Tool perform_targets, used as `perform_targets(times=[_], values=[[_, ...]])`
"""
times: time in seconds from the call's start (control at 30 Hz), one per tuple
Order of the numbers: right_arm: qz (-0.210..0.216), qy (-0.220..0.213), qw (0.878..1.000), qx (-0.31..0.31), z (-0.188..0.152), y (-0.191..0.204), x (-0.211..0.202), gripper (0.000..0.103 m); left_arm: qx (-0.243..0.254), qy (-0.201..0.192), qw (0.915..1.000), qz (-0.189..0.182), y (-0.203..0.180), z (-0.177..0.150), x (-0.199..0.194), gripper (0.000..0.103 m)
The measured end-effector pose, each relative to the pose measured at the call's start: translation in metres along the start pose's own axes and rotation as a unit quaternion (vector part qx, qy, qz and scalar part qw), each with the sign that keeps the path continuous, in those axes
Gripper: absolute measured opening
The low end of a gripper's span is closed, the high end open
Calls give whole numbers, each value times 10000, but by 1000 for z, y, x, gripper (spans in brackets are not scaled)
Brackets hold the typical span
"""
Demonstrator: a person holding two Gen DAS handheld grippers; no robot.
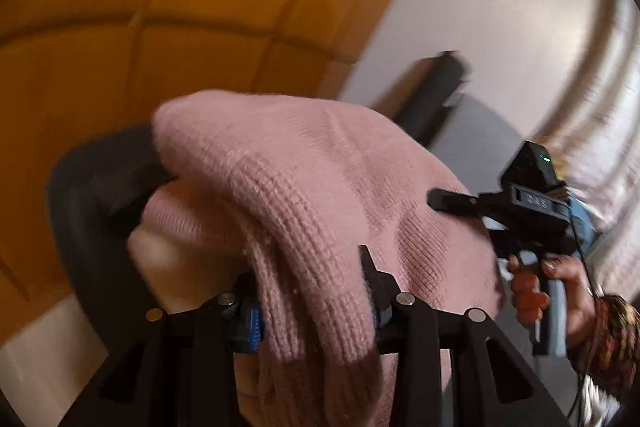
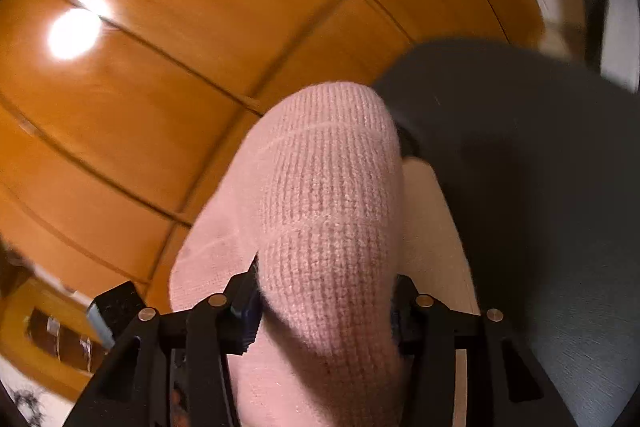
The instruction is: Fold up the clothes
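A pink knitted sweater [image 1: 300, 179] is bunched up and raised off the surface. In the left wrist view my left gripper [image 1: 310, 287] is shut on a thick fold of it, which fills the gap between the fingers and spills over them. At the right of that view a hand [image 1: 560, 291] holds my right gripper [image 1: 440, 201], one finger reaching into the sweater's far side. In the right wrist view the sweater [image 2: 328, 187] bulges up between the fingers of my right gripper [image 2: 324, 295], which is shut on it. The fingertips of both are hidden in the knit.
Orange wooden cupboard doors [image 2: 180, 87] fill the background, with a lamp's glare on them. A dark grey cloth [image 2: 520, 187] lies to the right over a beige surface [image 2: 432, 247]. A white wall [image 1: 500, 19] and pale curtain [image 1: 592, 131] stand at the right.
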State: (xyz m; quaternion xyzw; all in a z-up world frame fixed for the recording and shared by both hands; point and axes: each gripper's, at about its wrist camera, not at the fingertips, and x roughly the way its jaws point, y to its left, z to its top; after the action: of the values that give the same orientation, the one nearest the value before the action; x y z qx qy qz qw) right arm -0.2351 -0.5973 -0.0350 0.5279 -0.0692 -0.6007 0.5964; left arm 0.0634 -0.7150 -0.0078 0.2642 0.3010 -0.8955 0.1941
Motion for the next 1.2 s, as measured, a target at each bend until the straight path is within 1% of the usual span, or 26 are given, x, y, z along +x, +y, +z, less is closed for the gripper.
perform_targets(times=[0.03, 0.07, 0.1, 0.17, 0.2, 0.23, 0.3, 0.37, 0.4, 0.43, 0.47, 0.5, 0.53, 0.6, 0.63, 0.7, 0.73, 0.77, 0.8, 0.87, 0.97, 1.0, 1.03, 1.1, 1.13, 1.2], values=[[-337, 91, 9994, -24, -1, -11, 17, 63, -81, 56, 9999, 46, 6, -7, 9, 40], [-417, -4, 9991, -64, -4, -18, 21, 68, -144, 62, 9999, 56, 11, -13, 16, 42], [-479, -86, 9988, -89, -5, -26, 24, 81, -163, -61, 9998, -21, 14, -20, 17, 45], [-449, -52, 9990, 42, -7, -38, 22, 90, -210, -290, 9992, -167, 18, -32, 19, 48], [-464, -43, 9989, 70, -8, -41, 19, 90, -258, -342, 9989, -198, 16, -35, 17, 48], [-507, -166, 9985, -135, -9, -35, 7, 85, -299, -414, 9986, -124, 14, -36, 11, 48], [-826, -693, 9914, -740, -6, -14, -21, 76, -315, -857, 9953, 315, 6, -40, -16, 44], [-1231, -1184, 9757, -1370, -6, 13, -48, 67, -80, -1576, 9832, 918, -9, -42, -47, 41], [-1440, -1382, 9653, -1682, -7, 28, -59, 55, 131, -1793, 9782, 1040, -20, -39, -58, 42], [-1488, -1378, 9601, -1923, -9, 39, -59, 47, 351, -1917, 9747, 1098, -32, -35, -64, 42], [-1519, -1363, 9552, -2146, -10, 49, -58, 46, 594, -1811, 9766, 996, -45, -29, -59, 42], [-1443, -1282, 9548, -2262, -13, 54, -55, 45, 862, -1698, 9774, 919, -58, -24, -53, 42], [-1379, -1201, 9539, -2380, -15, 60, -51, 44, 1211, -1561, 9757, 951, -67, -21, -42, 43], [-1397, -1068, 9497, -2592, -13, 72, -27, 44, 1925, -1259, 9626, 1431, -86, -20, -6, 43], [-1431, -940, 9478, -2688, -12, 75, -17, 44, 2006, -1142, 9597, 1600, -90, -19, 9, 43], [-1922, -689, 9342, -2926, -9, 76, 7, 42, 1833, -771, 9596, 1991, -79, -18, 42, 42], [-2173, -571, 9304, -2896, -7, 70, 11, 42, 1673, -687, 9633, 1985, -75, -19, 55, 43], [-2201, -454, 9375, -2655, -2, 62, 14, 42, 1529, -680, 9684, 1849, -66, -16, 64, 43], [-2226, -353, 9435, -2429, 2, 53, 17, 42, 1466, -755, 9705, 1759, -56, -21, 60, 43], [-2279, -354, 9473, -2222, 6, 45, 19, 42, 1476, -781, 9711, 1703, -49, -22, 56, 43], [-2475, -329, 9369, -2445, 2, 59, 14, 43, 1235, -645, 9784, 1524, -46, -17, 45, 42], [-2503, -324, 9350, -2493, 1, 64, 10, 47, 1076, -581, 9811, 1498, -43, -13, 38, 42], [-2459, -418, 9365, -2465, -3, 68, -2, 62, 935, -546, 9828, 1494, -43, -11, 31, 42], [-2526, -750, 9346, -2388, -28, 78, -34, 88, 744, -623, 9823, 1603, -54, -13, 15, 42], [-2564, -886, 9333, -2352, -41, 82, -49, 90, 659, -669, 9814, 1672, -60, -18, 6, 43], [-2714, -779, 9305, -2333, -76, 82, -62, 94, 516, -727, 9783, 1869, -65, -44, -24, 44]])
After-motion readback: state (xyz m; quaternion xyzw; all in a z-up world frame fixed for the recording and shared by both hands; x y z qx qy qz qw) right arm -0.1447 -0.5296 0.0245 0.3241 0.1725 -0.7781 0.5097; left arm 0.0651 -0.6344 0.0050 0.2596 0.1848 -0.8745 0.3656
